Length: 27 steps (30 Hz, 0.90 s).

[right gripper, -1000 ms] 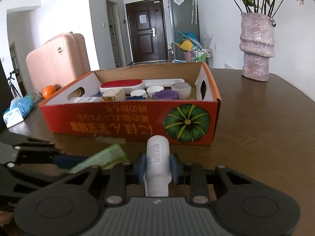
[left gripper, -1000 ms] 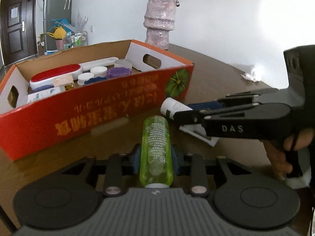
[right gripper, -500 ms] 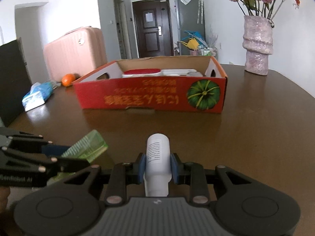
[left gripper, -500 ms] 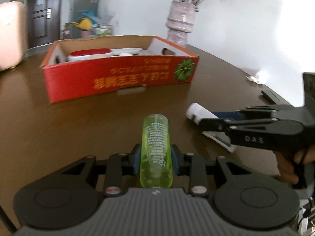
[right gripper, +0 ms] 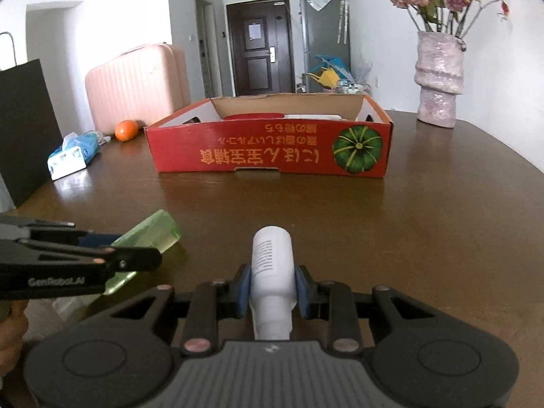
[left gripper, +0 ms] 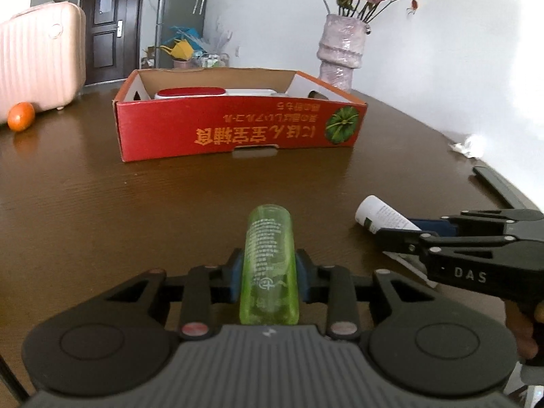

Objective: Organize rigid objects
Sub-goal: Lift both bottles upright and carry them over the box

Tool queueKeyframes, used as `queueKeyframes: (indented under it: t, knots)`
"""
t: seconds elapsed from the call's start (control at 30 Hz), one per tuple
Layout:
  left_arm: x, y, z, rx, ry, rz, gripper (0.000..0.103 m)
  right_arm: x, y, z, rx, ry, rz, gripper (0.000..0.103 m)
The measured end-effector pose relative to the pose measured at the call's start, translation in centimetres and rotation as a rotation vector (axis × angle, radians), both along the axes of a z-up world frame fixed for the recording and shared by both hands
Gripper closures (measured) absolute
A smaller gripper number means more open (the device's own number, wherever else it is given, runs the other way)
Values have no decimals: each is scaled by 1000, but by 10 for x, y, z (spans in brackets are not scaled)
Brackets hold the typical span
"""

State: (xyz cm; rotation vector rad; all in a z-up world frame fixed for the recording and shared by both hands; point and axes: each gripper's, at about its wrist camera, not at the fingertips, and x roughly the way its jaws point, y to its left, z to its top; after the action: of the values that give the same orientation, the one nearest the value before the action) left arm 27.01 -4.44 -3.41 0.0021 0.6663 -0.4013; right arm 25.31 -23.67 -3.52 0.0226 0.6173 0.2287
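Observation:
My left gripper (left gripper: 269, 273) is shut on a clear green bottle (left gripper: 268, 258) that points away from me over the brown table (left gripper: 102, 204). Its blue pads press on both sides of the bottle. My right gripper (right gripper: 272, 287) is shut on a white bottle (right gripper: 272, 272) with printed text. Each gripper shows in the other's view: the white bottle (left gripper: 382, 217) at the right, the green bottle (right gripper: 149, 238) at the left. A red cardboard box (left gripper: 238, 132) stands further back, with a red-and-white item (left gripper: 190, 92) and other white things in it.
A pink vase (right gripper: 438, 78) of dried flowers stands at the back right of the table. An orange (right gripper: 126, 130), a tissue pack (right gripper: 73, 154) and a dark bag (right gripper: 23, 129) are at the left. A pink suitcase (right gripper: 136, 81) stands behind. Crumpled paper (left gripper: 467, 144) lies at the right edge.
Both grippers have drawn back from the red box with their bottles still held, so the box now looks smaller and farther. The left view has also rolled level.

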Motion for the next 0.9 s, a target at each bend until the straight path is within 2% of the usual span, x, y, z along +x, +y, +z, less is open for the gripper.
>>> queueKeyframes:
  t: [0.3, 0.47, 0.63, 0.8, 0.9]
  knots:
    - [-11, 3, 29, -53, -101, -41, 72, -10, -5, 19, 9, -57, -11, 76]
    - [8, 5, 64, -55, -181, -59, 72, -3, -11, 43, 15, -110, -6, 76]
    - [48, -1, 107, -54, -277, -90, 72, 26, -20, 81, -7, -186, 15, 76]
    - [111, -10, 133, -84, -270, -81, 72, 80, -25, 111, -10, -208, 48, 76]
    - [147, -18, 135, -60, -270, -68, 72, 116, -23, 122, -49, -214, 68, 76]
